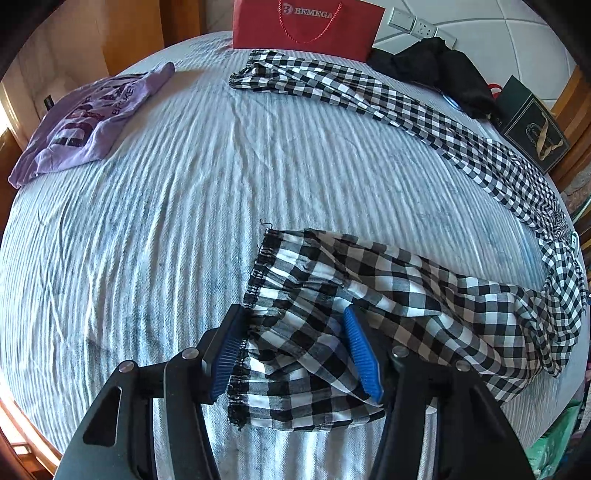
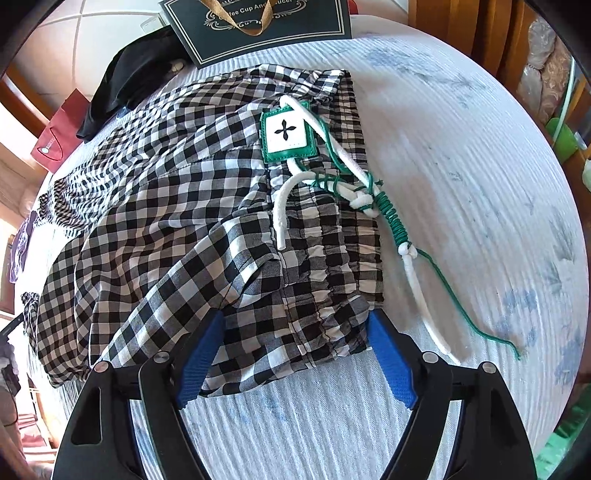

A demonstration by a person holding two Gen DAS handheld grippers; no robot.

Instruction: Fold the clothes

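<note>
Black-and-white checked trousers lie on the bed. In the left wrist view one leg's frayed hem is near, and the other leg stretches away to the far side. My left gripper points down over the near hem; it is open, with loose cloth lying between its blue pads. In the right wrist view the elastic waistband carries a green-edged patch and a white and green drawstring. My right gripper stands wide open astride the waistband's near corner.
The bed has a pale blue striped cover. A folded purple T-shirt lies far left. At the headboard are a red paper bag, a black garment and a dark green gift box. Wooden furniture borders the bed.
</note>
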